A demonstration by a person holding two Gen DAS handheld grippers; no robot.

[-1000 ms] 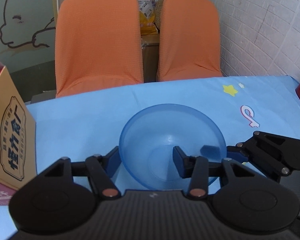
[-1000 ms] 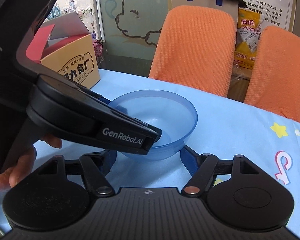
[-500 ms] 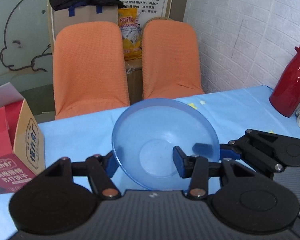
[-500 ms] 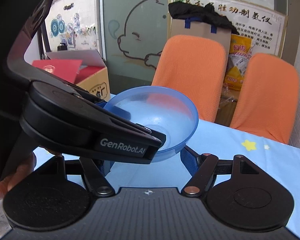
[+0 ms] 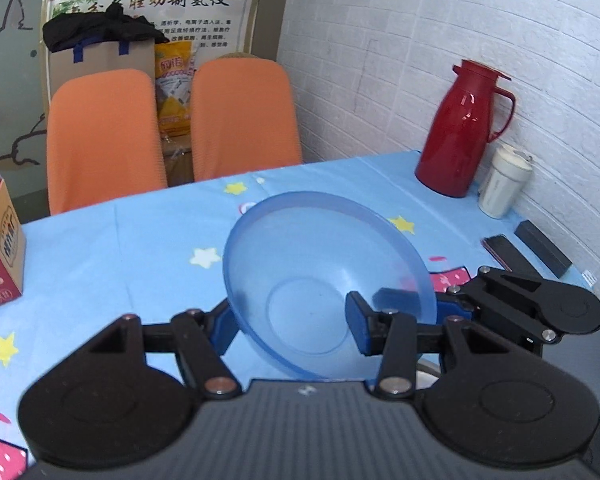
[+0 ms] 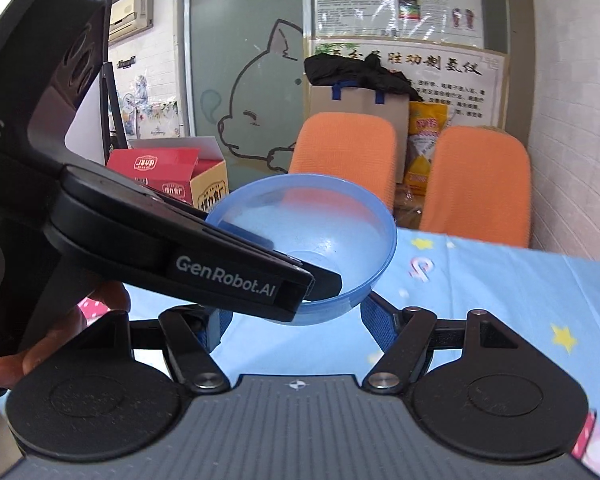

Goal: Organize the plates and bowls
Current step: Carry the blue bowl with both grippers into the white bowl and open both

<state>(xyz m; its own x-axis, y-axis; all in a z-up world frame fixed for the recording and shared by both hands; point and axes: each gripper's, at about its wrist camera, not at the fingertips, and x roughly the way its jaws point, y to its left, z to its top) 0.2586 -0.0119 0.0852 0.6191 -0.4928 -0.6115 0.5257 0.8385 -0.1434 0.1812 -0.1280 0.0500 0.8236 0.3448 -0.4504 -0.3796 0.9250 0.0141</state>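
Left tool [image 5: 290, 322] clamped, raised and tilted; right tool [image 6: 296, 320] spread wide just beside it.

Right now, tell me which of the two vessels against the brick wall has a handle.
The tall red jug: a loop handle sticks out from its upper side. The shorter white cup next to it shows no handle.

2 orange chairs [image 5: 172, 136], red thermos jug [image 5: 462, 128], white tumbler [image 5: 504, 182], red carton [image 6: 168, 176]

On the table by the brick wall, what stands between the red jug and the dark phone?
A white tumbler stands between the red jug and the dark phone. This shows in the left wrist view.
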